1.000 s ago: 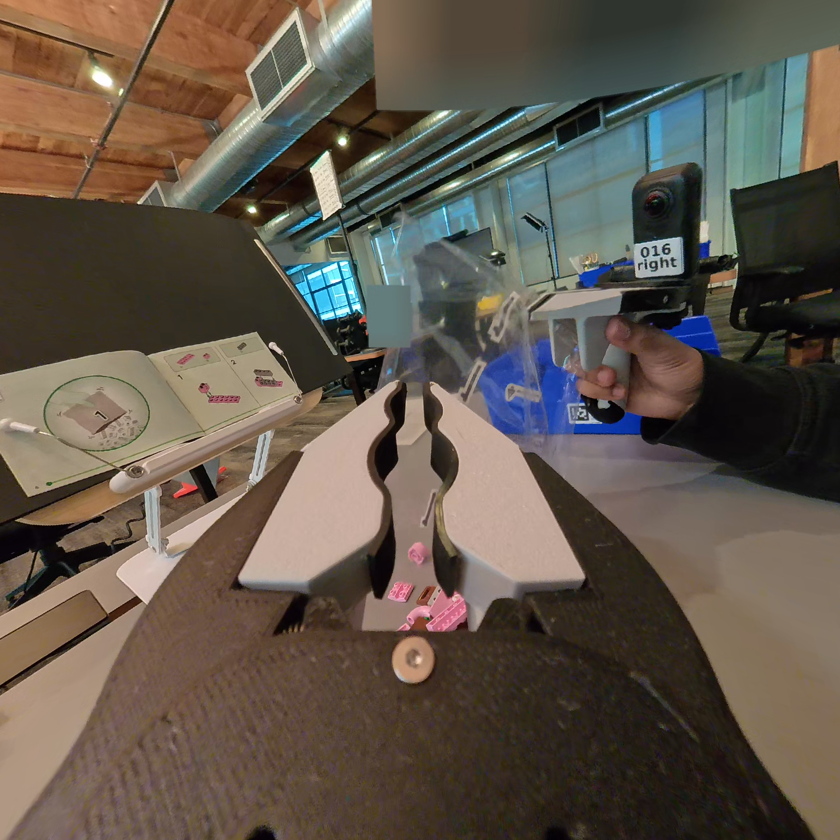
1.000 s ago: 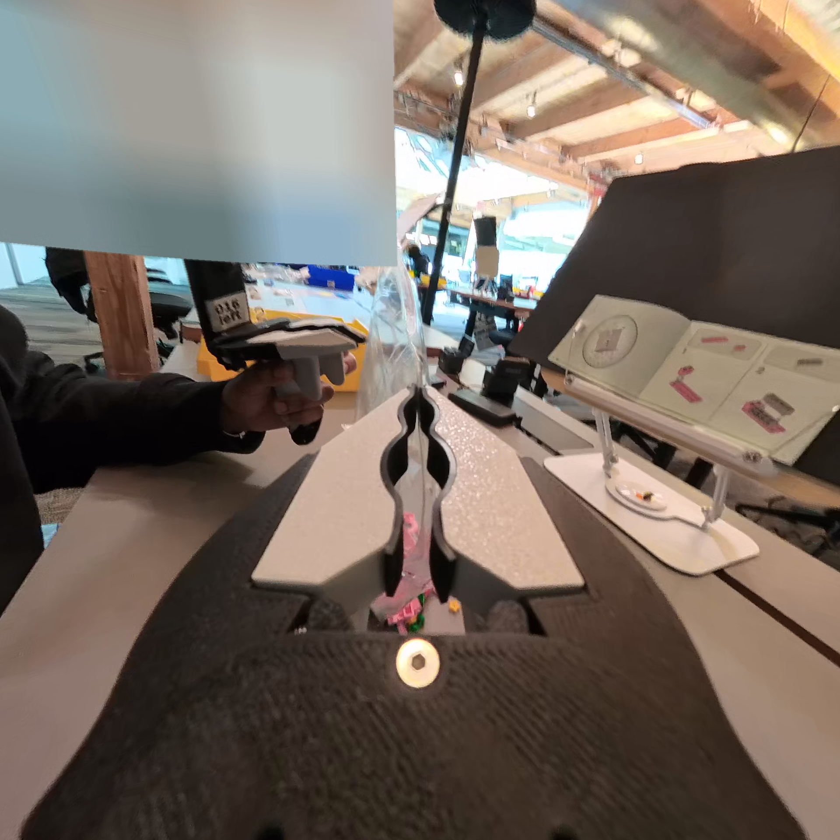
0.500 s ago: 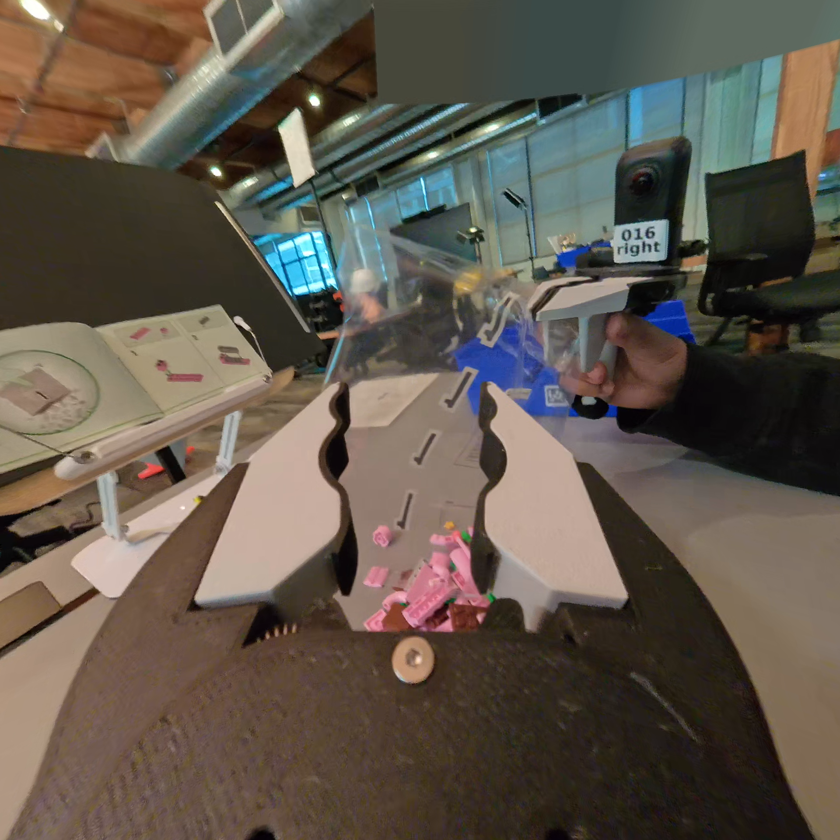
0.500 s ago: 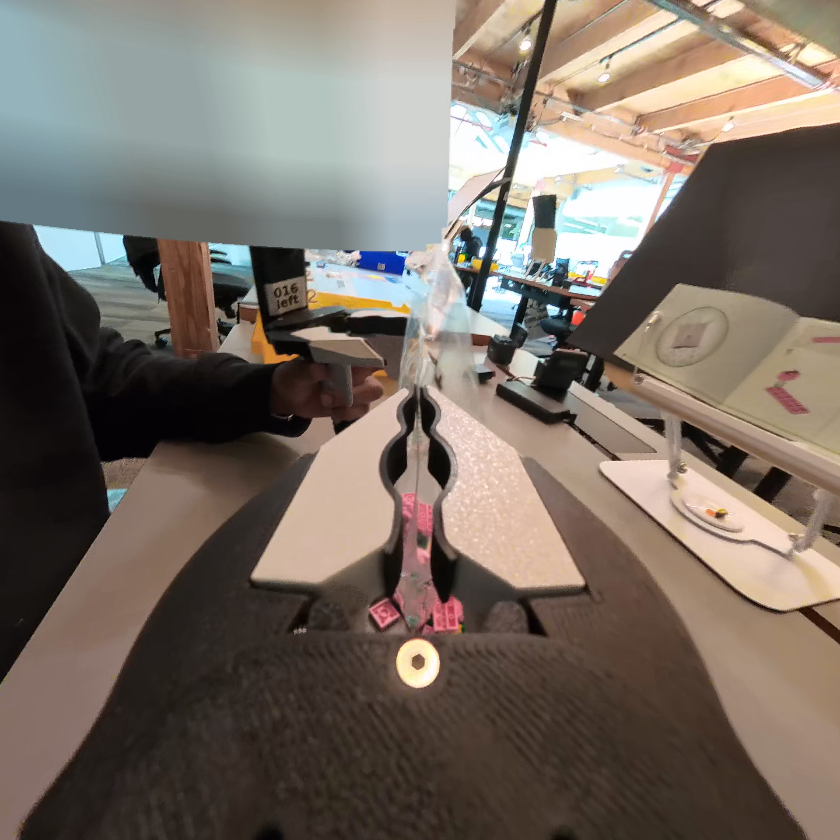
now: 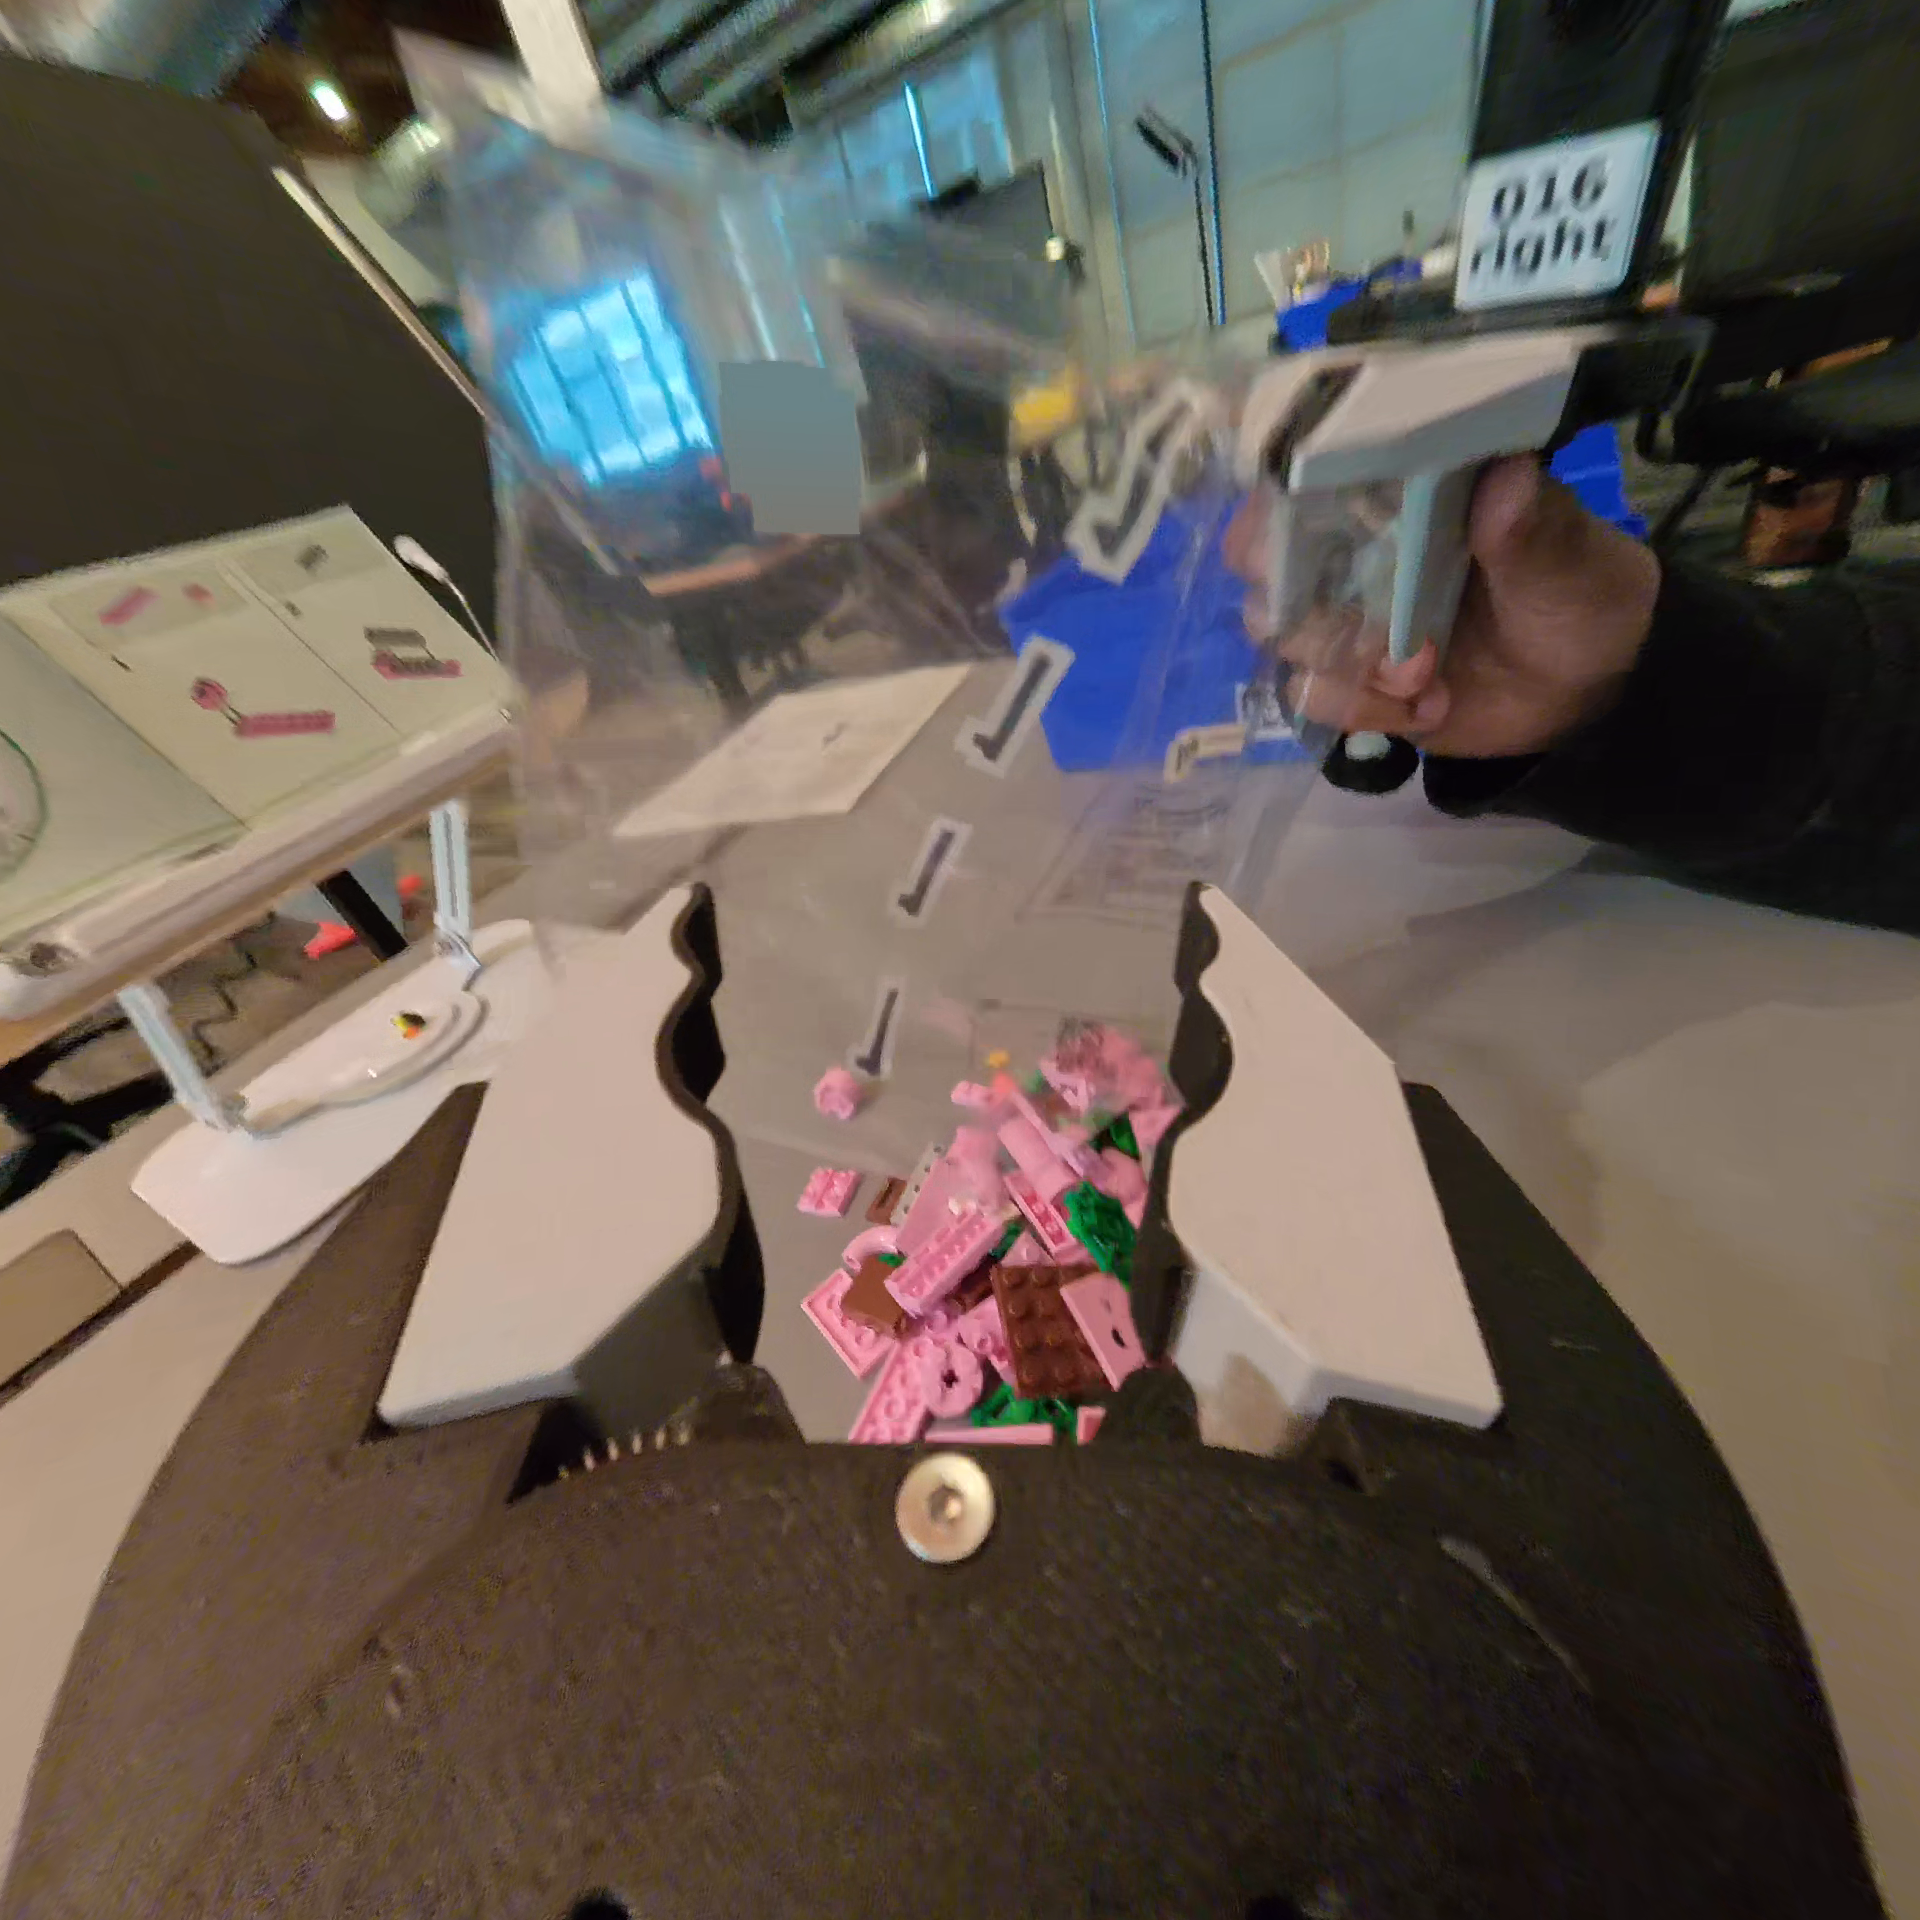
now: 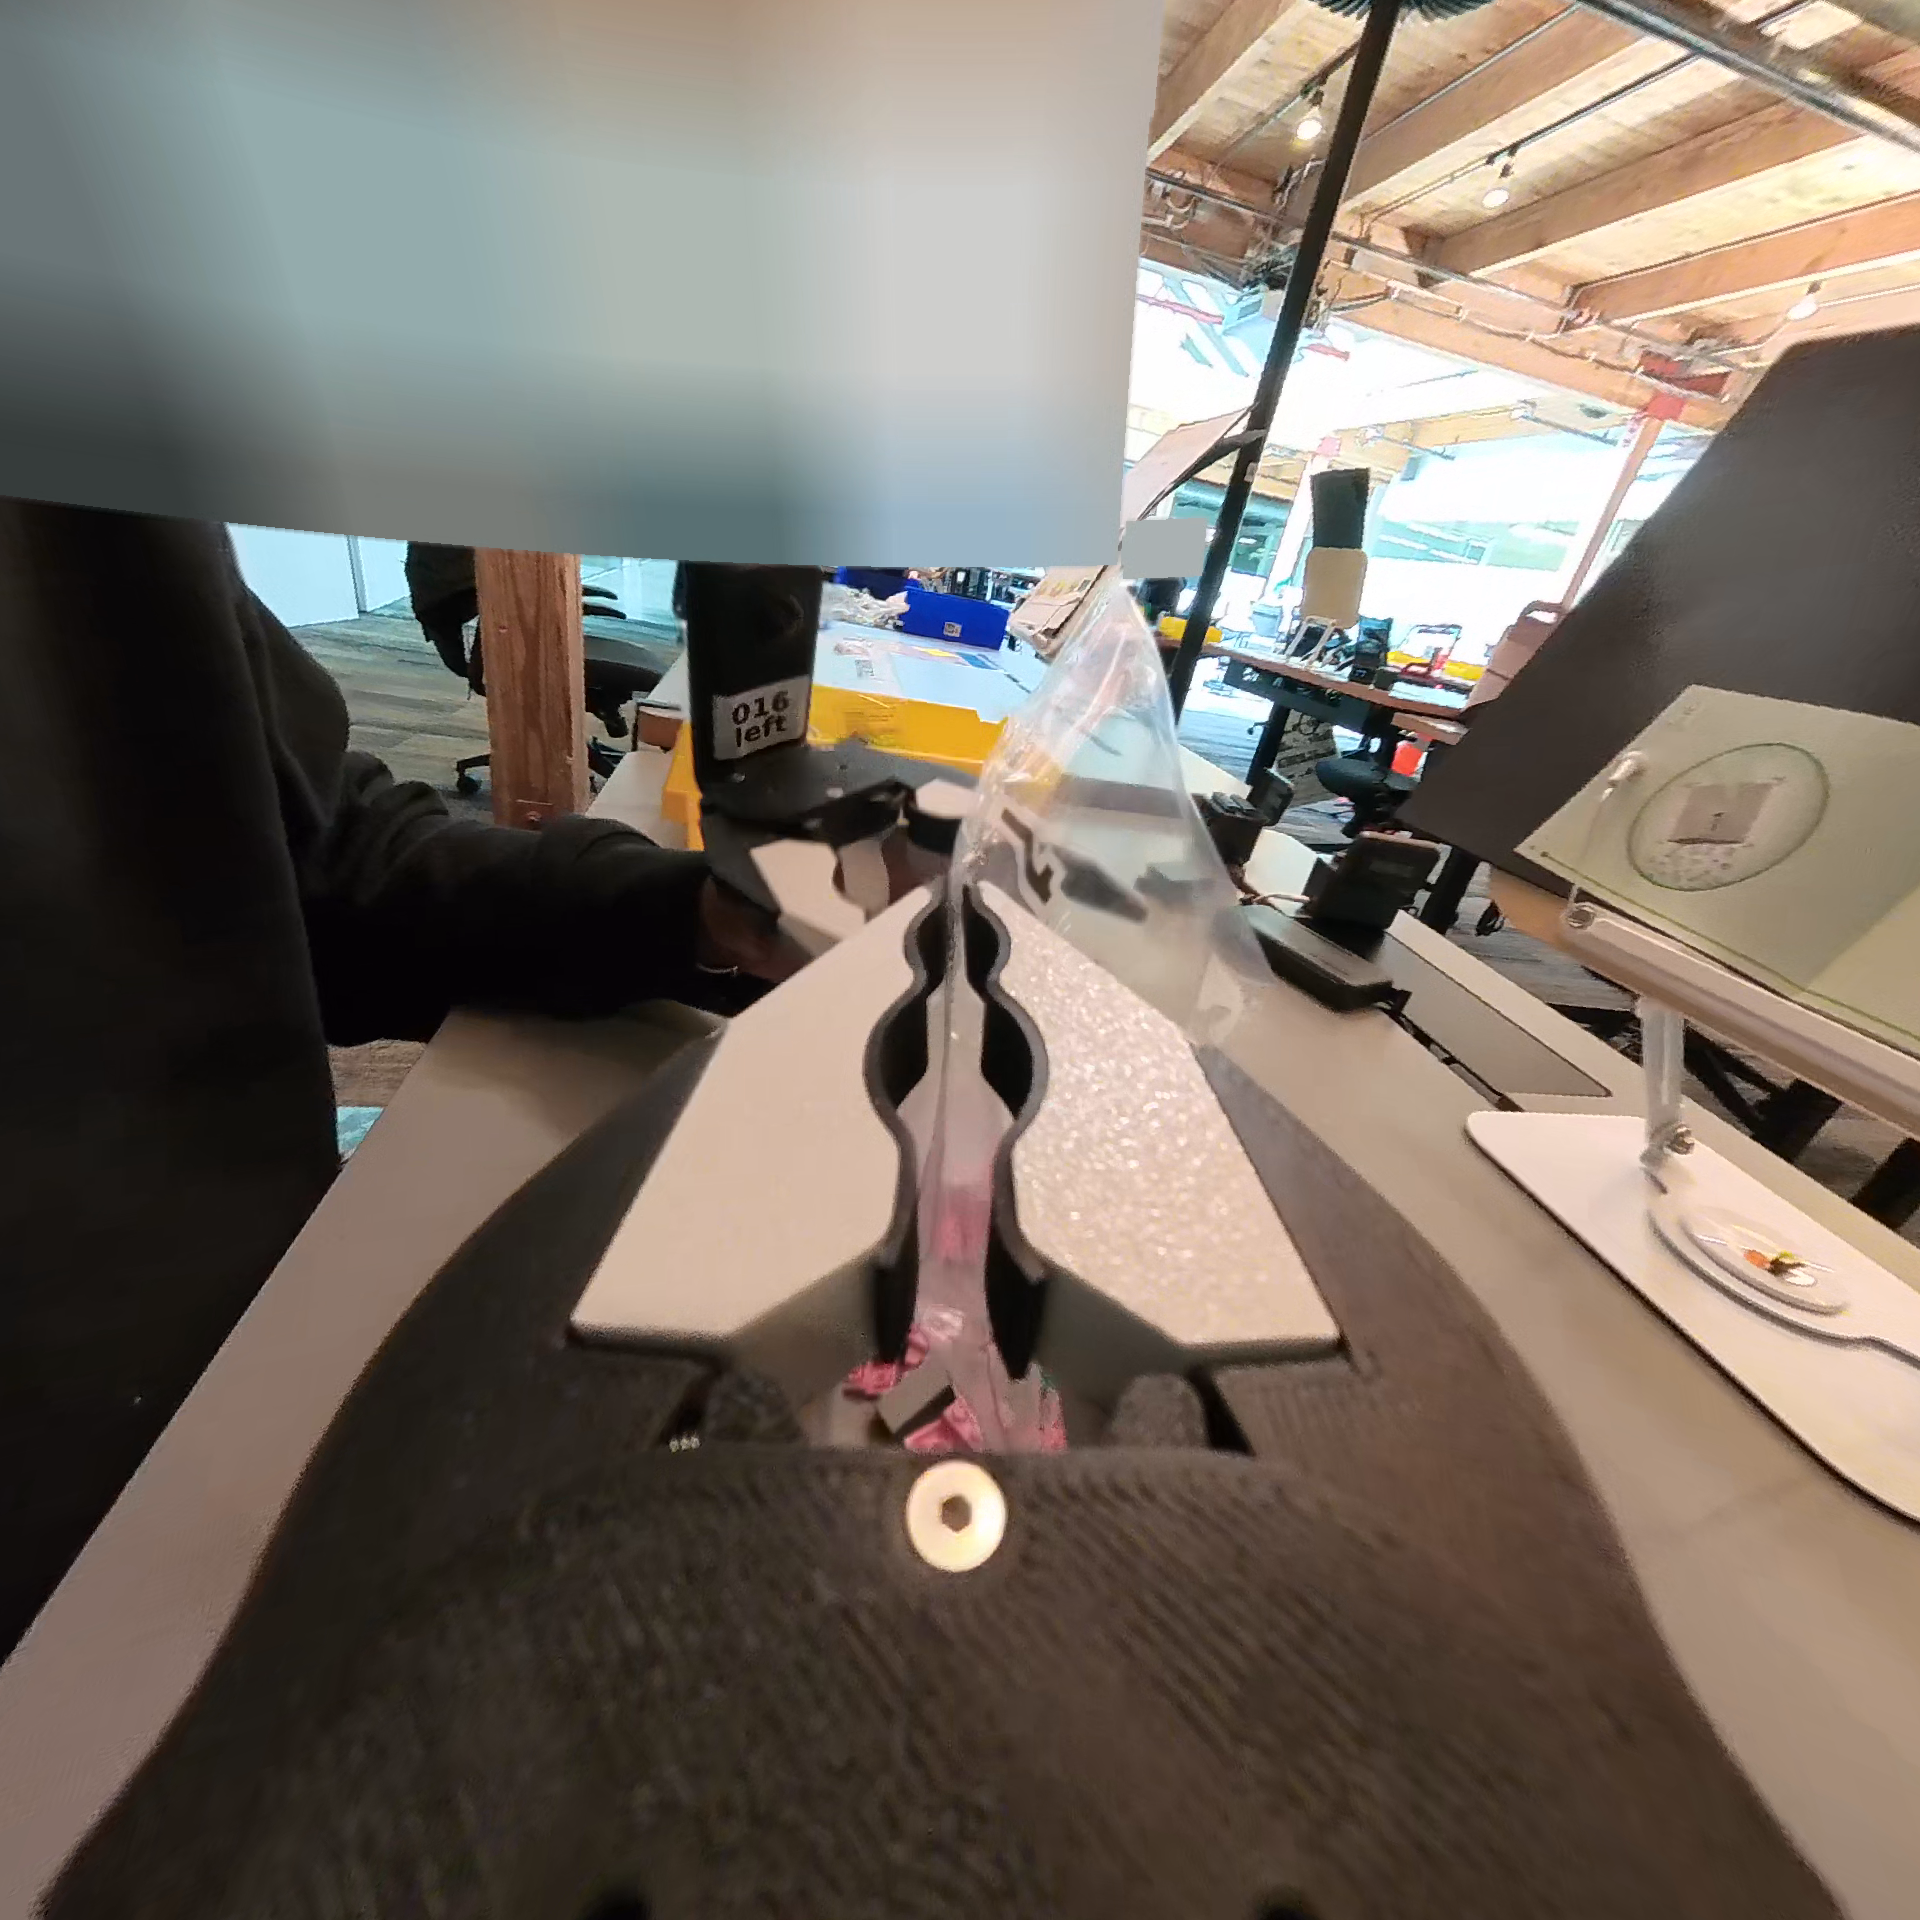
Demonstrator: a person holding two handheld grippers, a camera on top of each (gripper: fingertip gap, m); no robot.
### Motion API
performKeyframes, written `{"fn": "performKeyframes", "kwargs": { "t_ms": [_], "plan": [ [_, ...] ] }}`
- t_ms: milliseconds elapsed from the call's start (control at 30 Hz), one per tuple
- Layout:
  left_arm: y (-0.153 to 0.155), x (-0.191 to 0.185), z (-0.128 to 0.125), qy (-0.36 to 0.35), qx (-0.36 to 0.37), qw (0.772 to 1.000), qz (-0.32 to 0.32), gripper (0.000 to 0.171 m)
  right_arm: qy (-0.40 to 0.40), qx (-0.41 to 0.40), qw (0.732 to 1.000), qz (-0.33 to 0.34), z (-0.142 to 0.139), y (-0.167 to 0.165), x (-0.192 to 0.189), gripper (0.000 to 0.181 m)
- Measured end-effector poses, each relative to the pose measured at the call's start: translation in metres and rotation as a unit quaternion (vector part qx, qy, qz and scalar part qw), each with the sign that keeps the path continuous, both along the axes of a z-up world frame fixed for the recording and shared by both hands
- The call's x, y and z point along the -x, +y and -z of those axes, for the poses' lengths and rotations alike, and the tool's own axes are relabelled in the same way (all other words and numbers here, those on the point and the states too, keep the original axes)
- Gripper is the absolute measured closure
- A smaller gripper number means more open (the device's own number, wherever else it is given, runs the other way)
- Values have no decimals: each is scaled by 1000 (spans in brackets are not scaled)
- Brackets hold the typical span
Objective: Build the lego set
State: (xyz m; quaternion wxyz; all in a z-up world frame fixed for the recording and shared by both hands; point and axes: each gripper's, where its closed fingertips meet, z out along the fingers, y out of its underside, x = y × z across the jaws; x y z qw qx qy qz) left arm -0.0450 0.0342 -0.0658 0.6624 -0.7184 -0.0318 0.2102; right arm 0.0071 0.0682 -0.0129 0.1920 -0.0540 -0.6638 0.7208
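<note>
Bricks: piled pink, brown, green on bench
Left gripper: spread wide, nothing grasped
Right gripper: clamped on clear bag

left claw agape | bricks heaped between | right claw pinching bag

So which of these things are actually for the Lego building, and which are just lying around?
For the job:
clear bag
Lego pieces
instruction booklet
right claw, pinching the bag
left claw, open

Just around:
blue bin
yellow bin
office chair
</note>
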Motion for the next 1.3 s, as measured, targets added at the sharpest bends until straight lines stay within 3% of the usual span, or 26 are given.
{"fn": "performKeyframes", "kwargs": {
  "t_ms": [67, 200, 333, 433, 500, 700, 767, 900, 1033, 1100, 1167, 1300],
  "plan": [
    [5, 1, 11, 2, 33, 999, -7, 83, 4, 19, 1000, 10, -6, 2, 1, 181],
    [8, 2, 15, 52, 60, 996, -38, 97, -11, 46, 999, 1, -11, 1, 1, 181],
    [11, 2, 22, 54, 78, 995, -41, 82, -30, 75, 997, -20, -17, 1, -1, 181],
    [11, 4, 27, 58, 94, 993, -48, 83, -50, 97, 994, -28, -20, 5, 1, 181],
    [11, 3, 28, 63, 98, 992, -47, 94, -57, 102, 993, -27, -20, 6, 3, 181],
    [10, 4, 31, 94, 115, 988, -51, 157, -65, 105, 992, -35, -19, 4, 3, 181],
    [9, 5, 29, 93, 109, 988, -54, 148, -70, 115, 990, -38, -21, 7, 4, 181],
    [5, 14, 28, 41, 87, 993, -67, 85, -72, 138, 988, -18, -26, 18, 10, 181],
    [8, 17, 55, -127, 106, 986, -35, 42, -72, 172, 982, -18, -35, 30, 11, 181],
    [11, 10, 65, -231, 104, 967, 0, 38, -73, 188, 979, -29, -39, 33, 9, 181],
    [14, -1, 58, -304, 73, 948, 55, 47, -75, 191, 978, -31, -40, 34, 9, 181],
    [10, -4, 40, -352, 16, 931, 98, 77, -65, 172, 983, -7, -36, 31, 12, 181]
  ]
}}
